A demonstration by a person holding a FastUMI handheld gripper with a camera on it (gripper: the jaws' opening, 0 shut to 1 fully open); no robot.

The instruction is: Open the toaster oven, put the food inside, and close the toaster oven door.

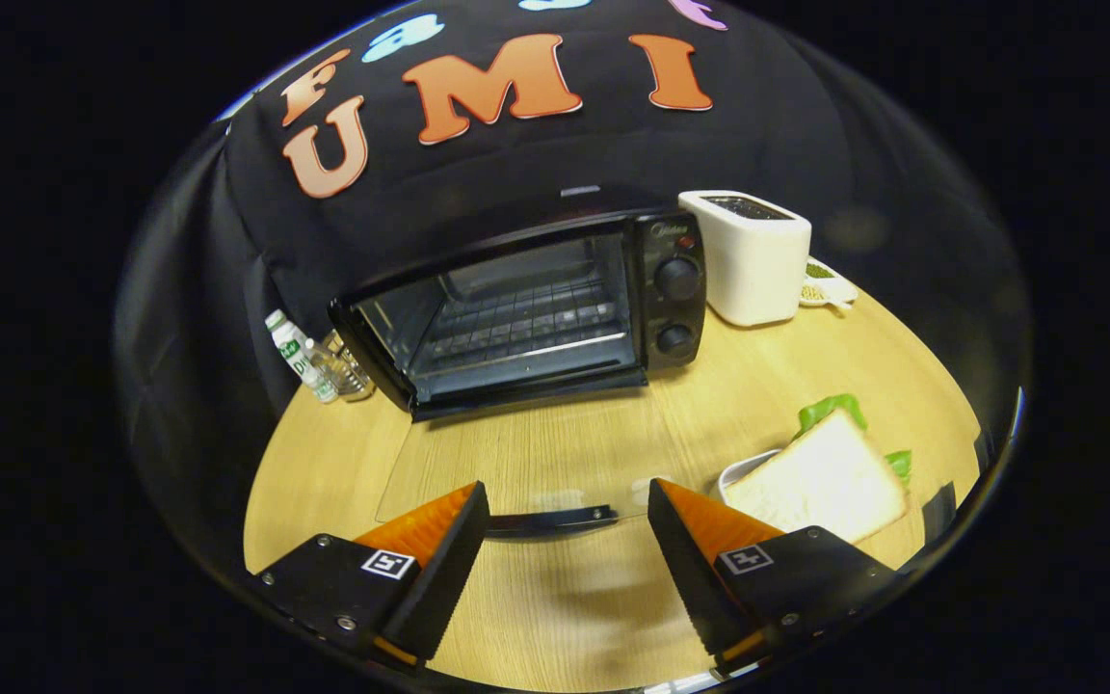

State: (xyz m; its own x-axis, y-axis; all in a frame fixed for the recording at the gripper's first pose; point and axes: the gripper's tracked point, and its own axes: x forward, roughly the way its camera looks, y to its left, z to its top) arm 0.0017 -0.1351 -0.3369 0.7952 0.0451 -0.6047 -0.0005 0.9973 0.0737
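Already the toaster oven (526,313) stands open at the far side of the counter (574,598), its glass door (516,463) folded flat toward the viewer and the door handle (550,521) lying between the fingers of the tool (569,525), which is spread wide and holds nothing. Inside, the wire rack (516,323) sits bare. The food, a sandwich (820,477) of white bread with green leaf showing at its edges, waits on a small white dish (740,470) just right of the right finger, near the counter's right edge. A white toaster (753,255) stands right of the oven; bottles (309,357) cluster at its left. The risk from here looks plain: the sandwich is soft and layered, so a pinch too firm could crush it, and one too light could let slices slide apart in transit. The lowered door also lies across the path, so a low carry could clip the glass or its handle.
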